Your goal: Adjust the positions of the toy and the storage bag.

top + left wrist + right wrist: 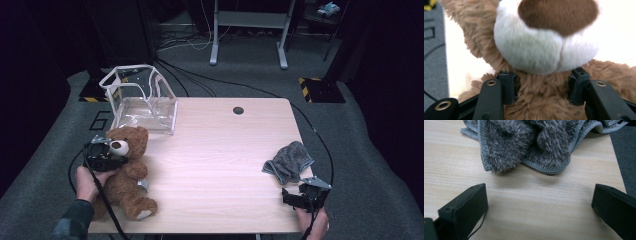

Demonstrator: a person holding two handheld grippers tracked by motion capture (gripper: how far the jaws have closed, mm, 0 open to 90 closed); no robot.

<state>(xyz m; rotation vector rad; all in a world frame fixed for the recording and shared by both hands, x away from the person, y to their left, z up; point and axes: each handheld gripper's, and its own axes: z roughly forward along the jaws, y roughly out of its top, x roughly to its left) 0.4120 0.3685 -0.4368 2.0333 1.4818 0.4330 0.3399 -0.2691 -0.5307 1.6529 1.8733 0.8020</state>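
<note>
Clear plastic box: nothing seen inside; teddy bear sat just before it. Bear's neck is pinched by left gripper. Right gripper is held spread, grey cloth near.

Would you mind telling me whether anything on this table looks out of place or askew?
The clear plastic box sits tipped at the table's far left corner, and the grey fluffy cloth lies crumpled near the right edge. Nothing looks spilled or damaged.

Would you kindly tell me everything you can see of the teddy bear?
The teddy bear is brown plush with a white muzzle and dark brown nose. It sits propped up at the table's left front edge, before the clear box. The left gripper has its jaws around the neck under the muzzle, pads against the fur.
</note>
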